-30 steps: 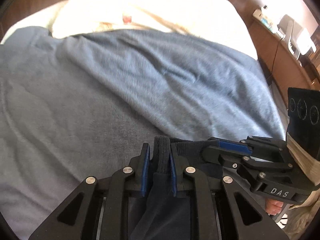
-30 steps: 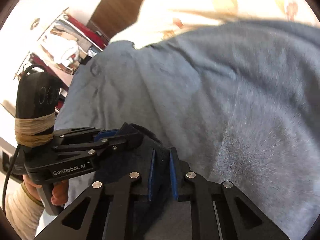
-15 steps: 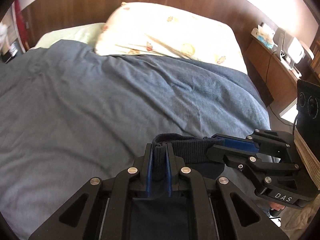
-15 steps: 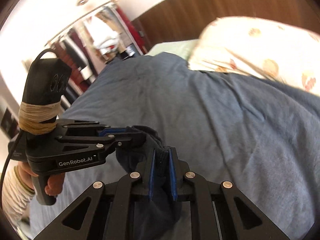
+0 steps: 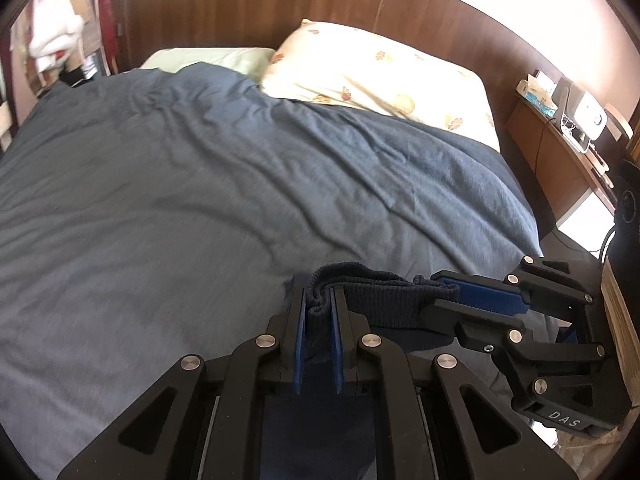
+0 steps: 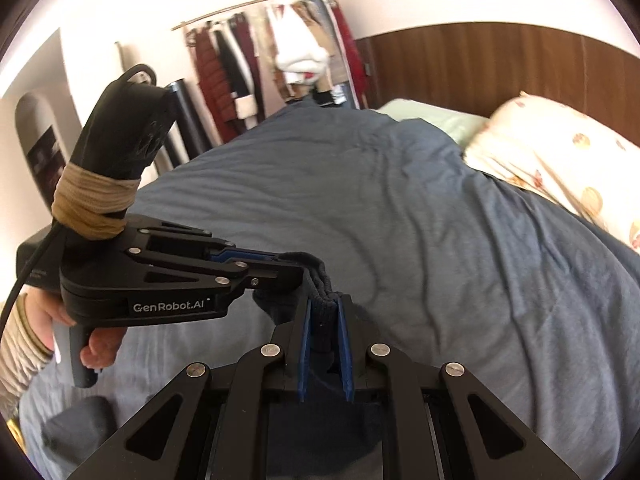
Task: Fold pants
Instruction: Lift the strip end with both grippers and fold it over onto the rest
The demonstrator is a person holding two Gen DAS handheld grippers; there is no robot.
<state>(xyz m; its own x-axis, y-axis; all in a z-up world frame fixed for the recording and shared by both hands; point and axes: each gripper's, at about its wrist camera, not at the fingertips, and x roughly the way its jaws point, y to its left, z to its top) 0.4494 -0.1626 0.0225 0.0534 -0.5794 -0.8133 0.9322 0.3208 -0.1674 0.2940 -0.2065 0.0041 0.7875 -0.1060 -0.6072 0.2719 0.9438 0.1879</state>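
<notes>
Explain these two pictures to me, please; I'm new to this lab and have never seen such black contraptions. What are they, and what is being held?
They are hand-held two-finger grippers, one per hand, each carrying a forward-looking fisheye camera. One picture looks along the left gripper, the other along the right gripper; each also shows its partner alongside. Both are shut on the ribbed waistband of the dark navy knit pants, stretched between them. Below lies a bed with a wrinkled blue-grey blanket and a cream patterned pillow.
</notes>
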